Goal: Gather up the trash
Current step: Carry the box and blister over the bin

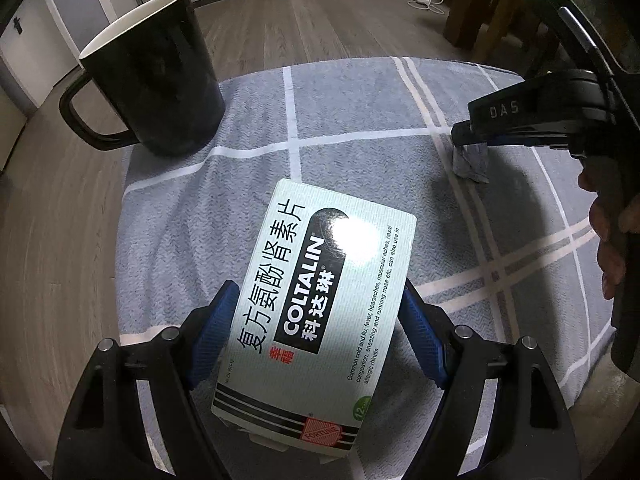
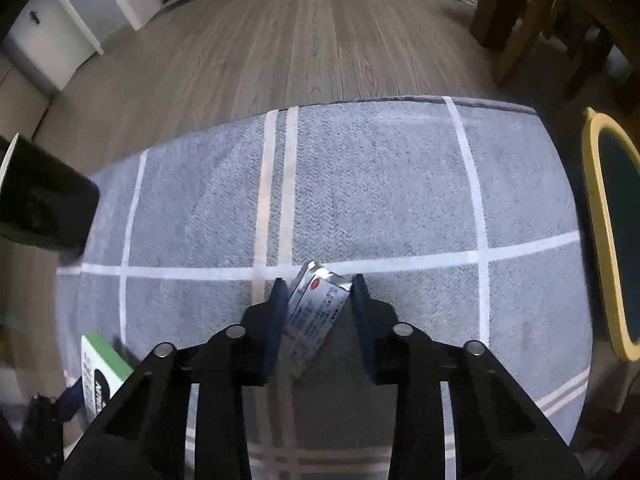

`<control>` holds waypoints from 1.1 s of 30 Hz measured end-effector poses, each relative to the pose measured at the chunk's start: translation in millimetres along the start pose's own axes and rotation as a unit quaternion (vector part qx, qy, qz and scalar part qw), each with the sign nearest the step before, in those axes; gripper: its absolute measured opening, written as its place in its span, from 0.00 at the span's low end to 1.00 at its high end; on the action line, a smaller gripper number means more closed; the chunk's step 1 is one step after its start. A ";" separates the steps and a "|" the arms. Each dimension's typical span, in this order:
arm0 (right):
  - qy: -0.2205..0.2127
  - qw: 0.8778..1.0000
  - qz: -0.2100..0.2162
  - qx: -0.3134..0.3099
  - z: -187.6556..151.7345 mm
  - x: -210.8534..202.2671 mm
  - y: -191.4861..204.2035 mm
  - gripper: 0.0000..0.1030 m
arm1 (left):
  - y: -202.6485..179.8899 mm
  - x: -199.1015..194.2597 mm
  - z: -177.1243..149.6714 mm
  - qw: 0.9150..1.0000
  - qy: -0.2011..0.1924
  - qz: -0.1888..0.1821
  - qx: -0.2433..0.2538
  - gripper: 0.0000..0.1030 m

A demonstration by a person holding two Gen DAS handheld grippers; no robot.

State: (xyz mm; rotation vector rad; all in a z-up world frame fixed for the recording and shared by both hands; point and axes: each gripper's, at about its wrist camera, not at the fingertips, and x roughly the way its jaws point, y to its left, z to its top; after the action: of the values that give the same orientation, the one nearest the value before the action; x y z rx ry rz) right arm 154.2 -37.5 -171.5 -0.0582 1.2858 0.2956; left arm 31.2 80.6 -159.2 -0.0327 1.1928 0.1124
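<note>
My left gripper (image 1: 320, 292) is shut on a white Coltalin medicine box (image 1: 320, 292), holding it by its long sides above the grey checked cloth (image 1: 360, 120). The box's green edge also shows in the right wrist view (image 2: 102, 364) at the lower left. My right gripper (image 2: 318, 284) is shut on a silvery foil packet (image 2: 314, 312), tilted between the blue pads just above the cloth. In the left wrist view the right gripper (image 1: 468, 140) appears at the right with the packet (image 1: 472, 162) hanging from its tips.
A black mug (image 1: 160, 80) with a white inside stands at the cloth's far left; it also shows in the right wrist view (image 2: 40, 200). A yellow-rimmed dark bin (image 2: 612, 240) sits at the right. Wooden floor and dark chair legs (image 2: 516, 20) lie beyond.
</note>
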 end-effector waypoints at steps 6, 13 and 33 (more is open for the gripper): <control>-0.005 1.000 0.008 0.014 -1.2 -7.6 -8.7 0.25 | -4.1 -6.8 -6.6 1.000 -0.013 0.006 0.012 0.75; -0.029 0.999 0.029 0.029 -4.9 -47.5 -22.5 0.25 | -6.9 -11.8 -10.7 0.999 -0.032 0.009 0.020 0.75; -0.165 0.977 0.046 0.125 -27.3 -208.3 -201.7 0.25 | -130.8 -106.3 25.0 0.982 -0.137 -0.032 0.121 0.75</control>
State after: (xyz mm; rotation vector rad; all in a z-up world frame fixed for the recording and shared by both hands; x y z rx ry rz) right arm 127.0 -275.4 -5.7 0.2569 0.9865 0.2095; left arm 29.3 -54.7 -55.7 0.1544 0.9212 -0.0844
